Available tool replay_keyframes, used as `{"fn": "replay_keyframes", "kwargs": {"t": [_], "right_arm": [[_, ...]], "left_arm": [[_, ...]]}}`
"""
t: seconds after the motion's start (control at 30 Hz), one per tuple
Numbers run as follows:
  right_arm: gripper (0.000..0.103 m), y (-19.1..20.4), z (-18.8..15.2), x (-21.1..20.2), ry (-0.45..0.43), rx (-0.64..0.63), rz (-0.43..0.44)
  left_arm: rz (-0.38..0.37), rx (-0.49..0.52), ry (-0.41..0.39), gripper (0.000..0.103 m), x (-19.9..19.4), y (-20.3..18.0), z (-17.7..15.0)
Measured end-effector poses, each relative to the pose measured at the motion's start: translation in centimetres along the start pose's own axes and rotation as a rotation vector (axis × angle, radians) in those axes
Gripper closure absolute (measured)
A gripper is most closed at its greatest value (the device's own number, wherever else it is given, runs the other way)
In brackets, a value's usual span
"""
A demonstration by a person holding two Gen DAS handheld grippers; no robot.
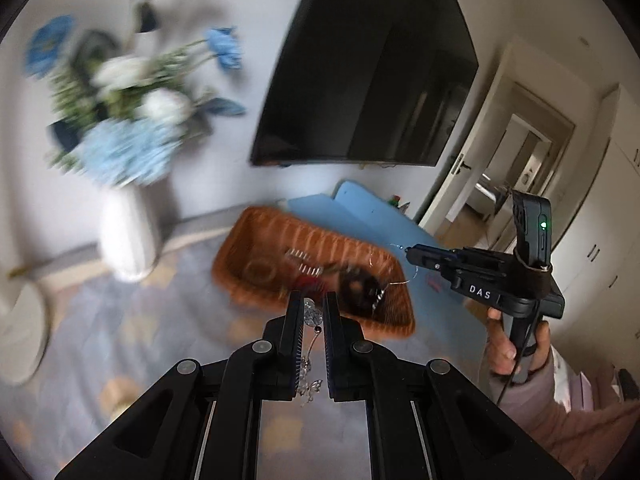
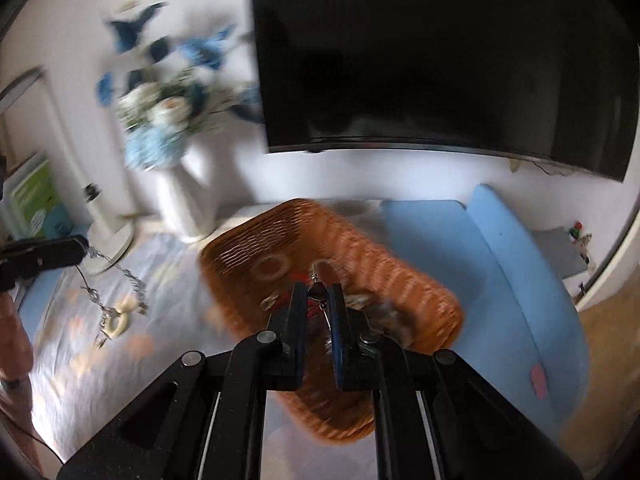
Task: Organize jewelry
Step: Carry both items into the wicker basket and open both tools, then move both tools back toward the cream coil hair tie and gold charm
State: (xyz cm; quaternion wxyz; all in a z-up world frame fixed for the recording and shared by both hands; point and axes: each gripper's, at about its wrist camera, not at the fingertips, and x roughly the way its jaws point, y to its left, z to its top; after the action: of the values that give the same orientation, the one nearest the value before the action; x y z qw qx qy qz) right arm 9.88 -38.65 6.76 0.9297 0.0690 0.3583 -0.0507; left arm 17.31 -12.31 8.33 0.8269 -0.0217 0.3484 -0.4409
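An orange wicker basket (image 1: 256, 236) holding several jewelry pieces sits on the patterned cloth; it also shows in the right wrist view (image 2: 248, 236). My left gripper (image 1: 313, 305) is shut on a silver butterfly chain (image 1: 310, 388) that hangs between its fingers; in the right wrist view the left gripper (image 2: 82, 249) holds it dangling (image 2: 120, 276) left of the basket. My right gripper (image 2: 318, 294) is shut on a small dark earring (image 2: 318, 291) above the basket. In the left wrist view the right gripper (image 1: 408, 251) holds a thin wire hoop (image 1: 390, 264) over the basket's right end.
A white vase of blue and white flowers (image 1: 130, 232) stands left of the basket. A black TV (image 2: 440, 60) hangs on the wall behind. A blue cushion (image 2: 500, 264) lies right of the basket. A white lamp base (image 2: 110, 244) stands at the left.
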Motion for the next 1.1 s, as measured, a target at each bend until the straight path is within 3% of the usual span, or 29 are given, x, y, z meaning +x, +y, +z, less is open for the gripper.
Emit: {"fn": "replay_keyframes", "kwargs": {"t": [0.27,0.57,0.8,0.83,0.9,0.97,1.1], "right_arm": [[0.092,-3.0,2.3,6.2,0.073,0.081,0.042],[0.092,-3.3,0.7,12.3,0.195,0.115,0.114],[0.088,-4.6,0.3,12.5,0.213,0.169,0.091],[0.087,-5.0,0.2,12.3,0.219,0.186,0.085],[0.082,-5.5,0.2,11.6,0.209,0.213,0.080],[0.076,-5.8,0.1,10.8,0.195,0.229,0.072],[0.072,-4.9,0.1,8.0,0.155,0.228,0.079]], "left_arm": [[-0.076,-0.047,0.059,0.094,10.2,-0.1,3.7],[-0.054,-0.075,0.152,0.094,16.7,1.1,2.3],[0.000,-0.037,0.157,0.092,17.4,0.7,2.4],[0.015,-0.025,0.158,0.089,17.2,0.5,2.4],[0.058,-0.011,0.151,0.070,16.7,0.5,2.4],[0.109,-0.010,0.116,0.061,15.2,0.8,2.5],[0.140,-0.028,0.074,0.061,11.2,1.8,2.5]]}}
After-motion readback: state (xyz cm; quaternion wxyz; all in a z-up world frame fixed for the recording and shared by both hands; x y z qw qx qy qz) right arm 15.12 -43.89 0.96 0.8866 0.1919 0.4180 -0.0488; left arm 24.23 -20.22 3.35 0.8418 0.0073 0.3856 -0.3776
